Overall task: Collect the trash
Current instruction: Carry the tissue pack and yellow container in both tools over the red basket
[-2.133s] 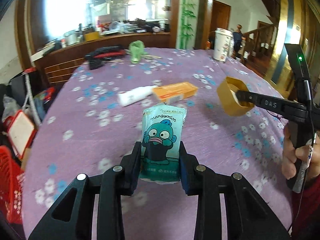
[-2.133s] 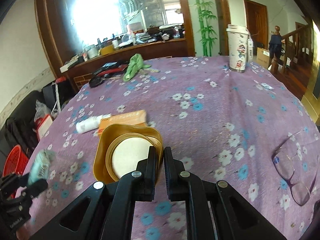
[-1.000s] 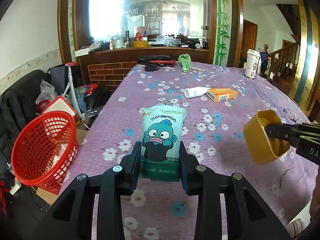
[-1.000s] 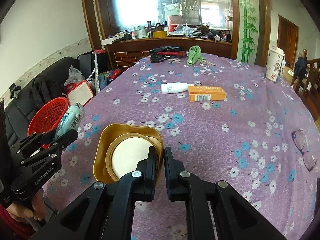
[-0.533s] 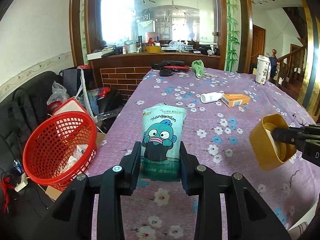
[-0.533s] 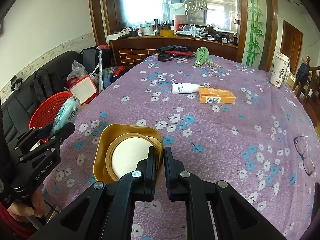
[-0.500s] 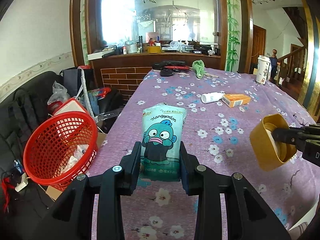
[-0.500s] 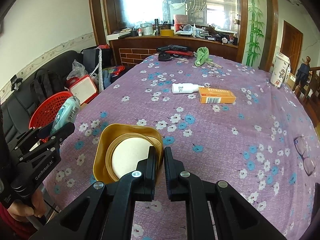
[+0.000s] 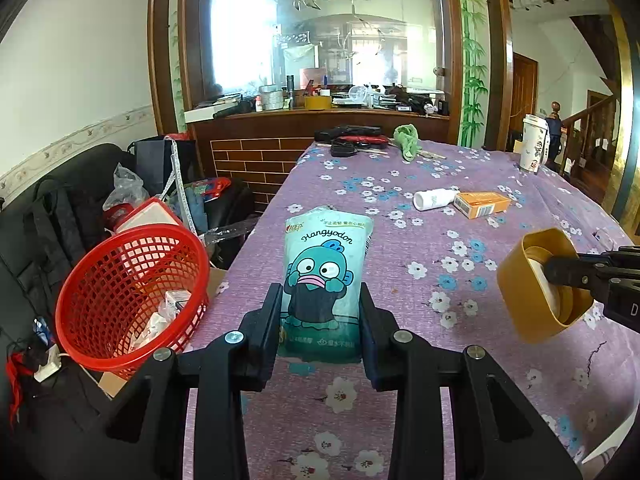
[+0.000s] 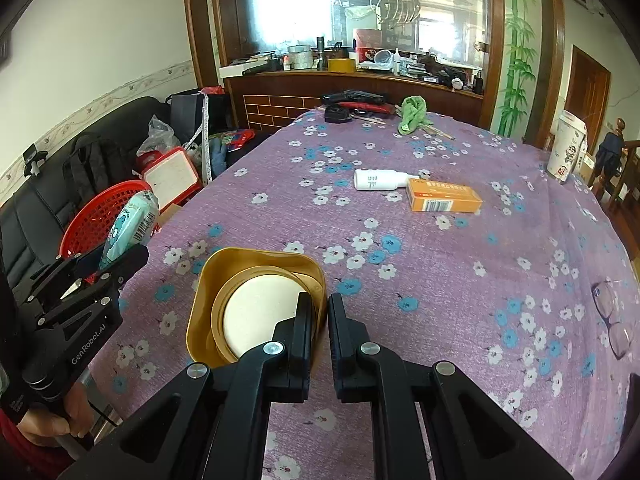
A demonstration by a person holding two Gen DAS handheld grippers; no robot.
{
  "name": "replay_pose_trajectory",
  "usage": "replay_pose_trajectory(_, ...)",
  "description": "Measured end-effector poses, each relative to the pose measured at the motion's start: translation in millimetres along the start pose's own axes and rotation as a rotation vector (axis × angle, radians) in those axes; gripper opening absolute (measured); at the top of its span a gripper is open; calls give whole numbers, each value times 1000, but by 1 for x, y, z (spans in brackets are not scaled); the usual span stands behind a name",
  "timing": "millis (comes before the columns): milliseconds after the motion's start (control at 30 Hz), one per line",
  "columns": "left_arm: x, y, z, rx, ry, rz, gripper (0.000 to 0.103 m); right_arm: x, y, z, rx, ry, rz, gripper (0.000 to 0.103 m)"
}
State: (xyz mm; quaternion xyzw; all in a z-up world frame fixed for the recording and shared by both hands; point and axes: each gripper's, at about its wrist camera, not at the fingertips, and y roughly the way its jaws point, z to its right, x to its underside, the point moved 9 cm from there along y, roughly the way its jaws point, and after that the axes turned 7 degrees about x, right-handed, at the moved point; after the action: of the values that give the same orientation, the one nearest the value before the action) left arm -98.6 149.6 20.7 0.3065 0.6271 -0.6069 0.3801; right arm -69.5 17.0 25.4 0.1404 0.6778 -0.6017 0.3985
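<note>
Trash from the table (image 9: 500, 184) is in both grippers, ready for the red basket (image 9: 120, 292) that sits low, left of the left gripper (image 9: 320, 316). That gripper clamps a tissue pack (image 9: 326, 276) upright between its pads. To its right, the right gripper (image 10: 319, 316) pinches the wall of a gold cup (image 10: 256, 304), jaws nearly together, probably next for the basket.

The left gripper (image 9: 320, 320) is clamping a tissue pack (image 9: 326, 280) upright between its 2 fingers; the right gripper (image 10: 319, 320) is pinching a gold container's (image 10: 208, 304) wall.
</note>
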Motion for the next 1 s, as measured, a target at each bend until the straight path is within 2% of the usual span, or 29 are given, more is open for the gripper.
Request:
replay_pose_trajectory(600,-4,-8,-36,-54,-52,17,34,-28,13,-41,-35,-59,12,9)
replay_pose_trajectory(1000,-15,-21,-90,-129,-129,54,34,-55,19,-84,-77,-126,28,9)
